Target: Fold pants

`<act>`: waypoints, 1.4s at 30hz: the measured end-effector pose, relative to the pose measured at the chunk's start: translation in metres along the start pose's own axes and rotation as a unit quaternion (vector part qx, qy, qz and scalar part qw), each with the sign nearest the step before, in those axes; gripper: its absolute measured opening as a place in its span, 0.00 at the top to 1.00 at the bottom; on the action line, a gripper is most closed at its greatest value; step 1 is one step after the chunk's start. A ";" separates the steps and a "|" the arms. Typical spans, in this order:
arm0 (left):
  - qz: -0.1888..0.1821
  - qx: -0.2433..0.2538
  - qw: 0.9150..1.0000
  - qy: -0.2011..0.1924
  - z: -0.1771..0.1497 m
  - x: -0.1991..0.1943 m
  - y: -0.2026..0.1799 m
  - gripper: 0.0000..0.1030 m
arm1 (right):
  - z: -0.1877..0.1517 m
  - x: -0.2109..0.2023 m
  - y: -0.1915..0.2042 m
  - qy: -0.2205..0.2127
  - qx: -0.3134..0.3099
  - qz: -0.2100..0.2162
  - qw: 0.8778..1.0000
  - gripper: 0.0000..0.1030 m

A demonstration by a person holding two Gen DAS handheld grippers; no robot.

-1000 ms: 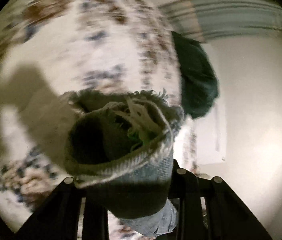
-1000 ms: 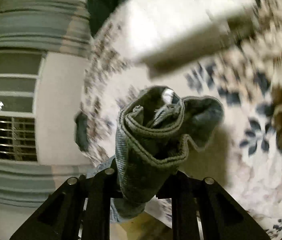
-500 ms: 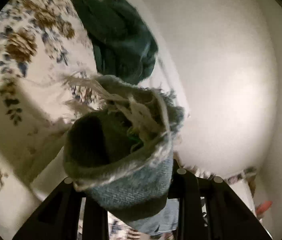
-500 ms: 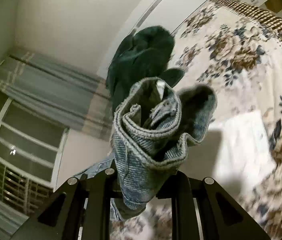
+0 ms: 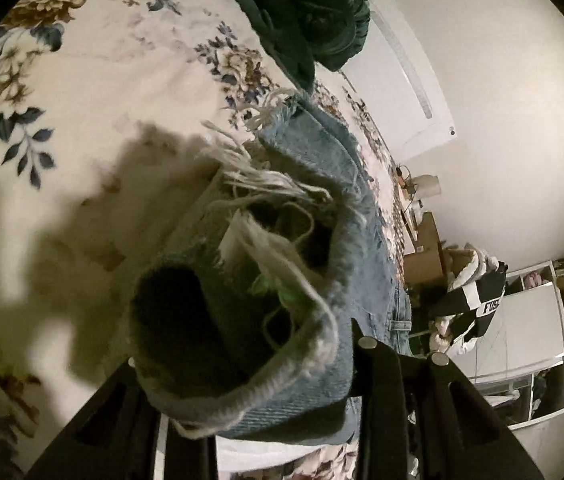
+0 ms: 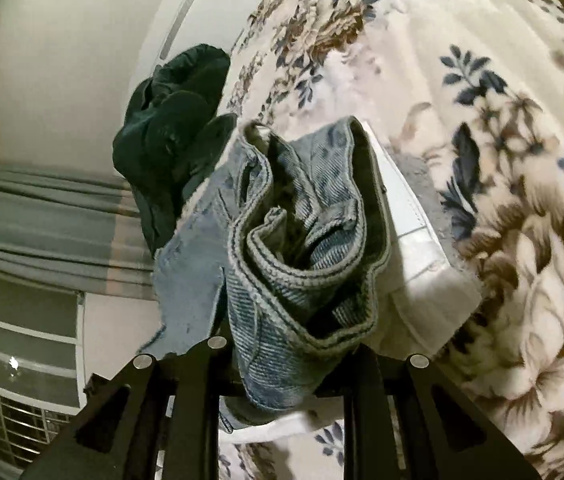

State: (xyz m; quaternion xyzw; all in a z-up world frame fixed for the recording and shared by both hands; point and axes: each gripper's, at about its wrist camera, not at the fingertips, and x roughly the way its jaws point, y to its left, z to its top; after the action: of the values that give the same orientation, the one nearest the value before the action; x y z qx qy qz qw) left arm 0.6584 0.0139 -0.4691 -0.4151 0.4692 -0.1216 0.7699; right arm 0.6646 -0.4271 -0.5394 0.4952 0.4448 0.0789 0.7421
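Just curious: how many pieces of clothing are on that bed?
3: blue jeans held in both tongs, a white folded garment beneath them, a dark green heap farther back. More may be hidden.

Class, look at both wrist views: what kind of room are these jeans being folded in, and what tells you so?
Most likely a bedroom. The jeans hang over a floral bedspread, a curtained window stands in the wall, and open shelves with clothes show in the far corner.

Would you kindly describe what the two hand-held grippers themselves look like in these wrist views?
Both look alike. The left hand-held gripper and the right hand-held gripper have matte black, angular fingers with triangular cut-outs in their bases. Round silver fasteners sit on top of each finger. No cables, labels, sleeves or hands are visible in either view.
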 end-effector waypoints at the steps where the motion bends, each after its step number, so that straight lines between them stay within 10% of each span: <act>1: 0.005 0.006 1.000 0.007 -0.002 -0.002 -0.001 0.72 | 0.002 0.000 0.003 0.010 0.001 -0.007 1.000 0.75; 6: 0.046 0.040 0.997 0.053 -0.006 -0.013 -0.012 0.62 | -0.010 0.000 -0.009 0.037 -0.037 -0.071 0.996 0.58; 10: 0.146 0.113 0.982 0.031 -0.016 -0.035 -0.032 0.03 | -0.025 -0.014 -0.008 0.041 -0.067 -0.129 0.989 0.48; 16: 0.247 0.200 0.948 0.018 -0.040 -0.058 -0.059 0.03 | -0.059 -0.040 0.037 0.007 -0.185 -0.256 0.949 0.03; 23: 0.318 0.275 0.907 -0.013 -0.074 -0.088 -0.106 0.03 | -0.106 -0.078 0.104 -0.046 -0.284 -0.356 0.889 0.00; 42: 0.277 0.321 0.894 -0.142 -0.206 -0.326 -0.284 0.03 | -0.236 -0.365 0.292 -0.162 -0.369 -0.305 0.863 0.00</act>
State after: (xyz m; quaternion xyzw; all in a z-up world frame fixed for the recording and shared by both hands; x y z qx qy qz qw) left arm 0.3737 -0.0841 -0.0966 -0.0111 0.3862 0.0128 0.9223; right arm 0.3688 -0.3289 -0.1190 0.0307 0.3853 -0.0744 0.9193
